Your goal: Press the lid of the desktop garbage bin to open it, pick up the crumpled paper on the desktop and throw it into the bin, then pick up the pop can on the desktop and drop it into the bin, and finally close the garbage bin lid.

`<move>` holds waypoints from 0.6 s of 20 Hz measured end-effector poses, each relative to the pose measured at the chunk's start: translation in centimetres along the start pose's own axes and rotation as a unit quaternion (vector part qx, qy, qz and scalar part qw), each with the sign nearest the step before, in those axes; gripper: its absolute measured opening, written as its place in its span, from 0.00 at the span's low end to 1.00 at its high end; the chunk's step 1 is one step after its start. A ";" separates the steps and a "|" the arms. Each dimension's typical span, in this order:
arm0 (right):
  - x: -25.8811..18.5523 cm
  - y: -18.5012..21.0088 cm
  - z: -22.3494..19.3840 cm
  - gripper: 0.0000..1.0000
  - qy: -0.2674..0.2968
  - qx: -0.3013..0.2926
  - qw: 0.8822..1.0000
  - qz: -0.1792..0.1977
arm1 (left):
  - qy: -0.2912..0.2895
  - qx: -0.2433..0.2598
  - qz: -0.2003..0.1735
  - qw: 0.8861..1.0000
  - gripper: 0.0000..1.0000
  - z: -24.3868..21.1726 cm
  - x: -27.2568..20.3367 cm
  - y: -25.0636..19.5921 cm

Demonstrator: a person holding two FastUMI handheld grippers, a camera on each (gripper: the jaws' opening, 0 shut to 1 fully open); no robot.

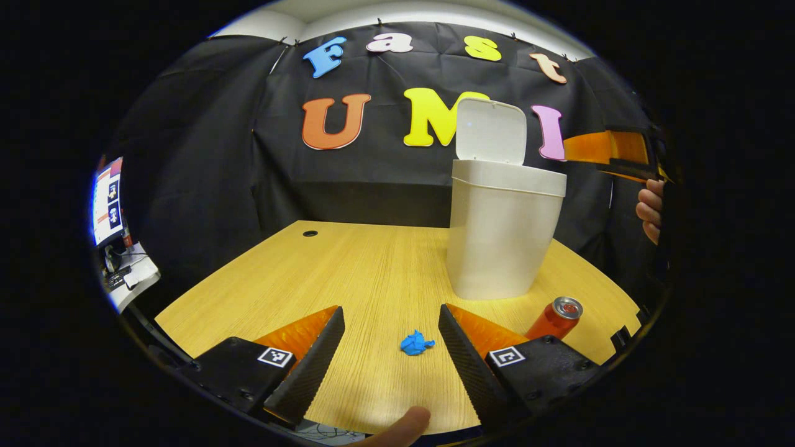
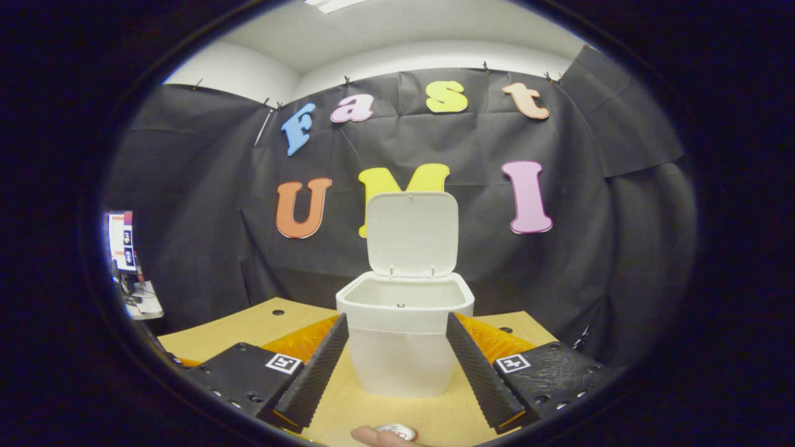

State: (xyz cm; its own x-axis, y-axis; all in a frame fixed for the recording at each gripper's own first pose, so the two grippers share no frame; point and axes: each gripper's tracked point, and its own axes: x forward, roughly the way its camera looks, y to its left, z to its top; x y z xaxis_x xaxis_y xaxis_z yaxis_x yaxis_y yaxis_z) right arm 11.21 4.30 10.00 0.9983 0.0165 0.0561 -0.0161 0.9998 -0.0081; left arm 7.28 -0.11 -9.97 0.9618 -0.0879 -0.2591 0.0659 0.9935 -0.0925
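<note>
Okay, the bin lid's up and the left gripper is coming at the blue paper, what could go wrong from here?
1. The crumpled paper is small and lies off-centre, nearer the left gripper's right-hand finger, so the open fingers may nudge it rather than catch it.
2. The pop can stands close by; a wide sweep might tip it.
3. The bin's upright lid could get knocked shut.

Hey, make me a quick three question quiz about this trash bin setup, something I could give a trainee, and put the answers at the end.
1. True or false: the lid of the white garbage bin stands open.
2. Multiple choice: in the left gripper view, what lies on the wooden desktop between the fingers of the left gripper? A) pop can B) blue crumpled paper C) nothing
3. Fill in: the red pop can stands ____ on the desktop, near the bin's base.

Key: 1 true. 2 B, the blue crumpled paper. 3 upright.
</note>
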 end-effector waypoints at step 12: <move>-10.0 -2.1 -11.4 0.97 0.014 0.002 1.000 0.026 | 0.099 0.010 -0.050 0.994 0.96 -7.6 6.5 -2.7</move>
State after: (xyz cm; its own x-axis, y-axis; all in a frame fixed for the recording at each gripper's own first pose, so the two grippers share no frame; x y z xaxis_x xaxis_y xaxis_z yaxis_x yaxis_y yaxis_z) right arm 1.92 2.00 -1.90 0.9972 0.0692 0.0280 -0.0691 0.9976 -0.0056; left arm 11.34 -3.95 -18.67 0.8793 -0.1963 -0.4339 0.1657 0.9803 -0.1078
